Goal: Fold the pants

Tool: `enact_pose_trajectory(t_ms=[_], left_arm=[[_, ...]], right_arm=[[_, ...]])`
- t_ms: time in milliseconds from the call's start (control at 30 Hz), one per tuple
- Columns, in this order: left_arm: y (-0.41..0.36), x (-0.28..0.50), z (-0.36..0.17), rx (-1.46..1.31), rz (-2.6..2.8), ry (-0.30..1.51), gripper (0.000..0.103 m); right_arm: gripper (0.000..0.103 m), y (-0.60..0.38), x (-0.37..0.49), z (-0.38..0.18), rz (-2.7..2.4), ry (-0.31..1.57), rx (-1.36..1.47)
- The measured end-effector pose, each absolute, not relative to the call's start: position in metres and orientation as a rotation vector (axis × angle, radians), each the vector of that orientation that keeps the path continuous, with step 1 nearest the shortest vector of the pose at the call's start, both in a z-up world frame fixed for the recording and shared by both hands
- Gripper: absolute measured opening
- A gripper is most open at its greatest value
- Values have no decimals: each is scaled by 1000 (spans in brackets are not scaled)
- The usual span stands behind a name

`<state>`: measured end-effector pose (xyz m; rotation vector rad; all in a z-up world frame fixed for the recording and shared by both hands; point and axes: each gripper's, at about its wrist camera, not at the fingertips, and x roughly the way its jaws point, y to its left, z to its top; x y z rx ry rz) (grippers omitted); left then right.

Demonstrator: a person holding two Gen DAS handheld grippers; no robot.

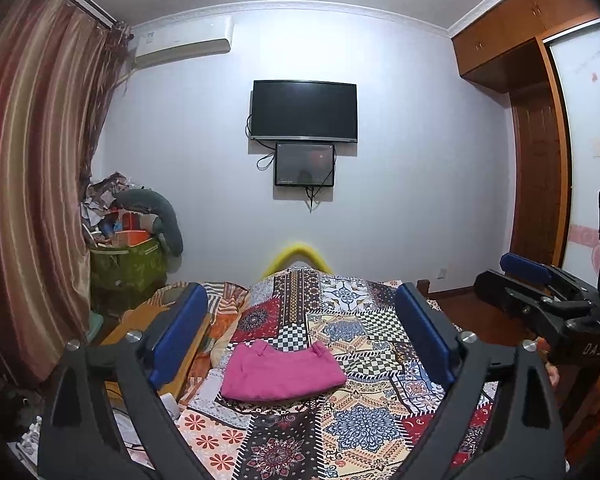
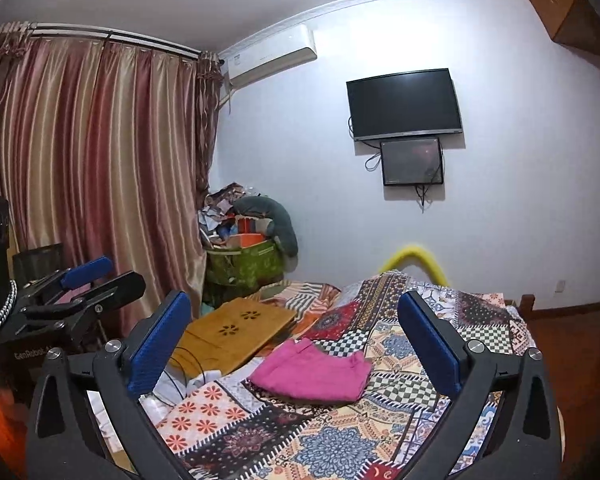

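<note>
Pink pants (image 1: 282, 372) lie folded into a compact rectangle on the patchwork bedspread (image 1: 364, 420), waistband toward the far side. My left gripper (image 1: 301, 296) hovers in front of them and above, jaws wide open, nothing between the blue pads (image 1: 180, 332). In the right wrist view the same folded pants (image 2: 312, 374) rest flat, and my right gripper (image 2: 295, 300) is also wide open and empty, apart from the cloth. Each gripper shows in the other's view: the right gripper (image 1: 504, 276) at the right edge, the left gripper (image 2: 112, 276) at the left edge.
A wooden lap tray (image 2: 236, 332) lies on the bed left of the pants, with cables in front of it. A green basket (image 2: 248, 268) of clutter stands by the striped curtain (image 2: 100, 180). A yellow arch (image 1: 298, 252) marks the bed's far end. A TV (image 1: 304, 110) hangs on the wall.
</note>
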<state>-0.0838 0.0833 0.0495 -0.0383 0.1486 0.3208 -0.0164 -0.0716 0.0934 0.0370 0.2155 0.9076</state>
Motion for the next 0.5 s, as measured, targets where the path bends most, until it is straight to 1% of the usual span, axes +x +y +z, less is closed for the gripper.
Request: enact_pose_trajectory(t_ms=[500], left_arm=[[88, -80, 46, -56, 320, 162, 96]], right_arm=[[103, -73, -21, 95, 915, 219, 30]])
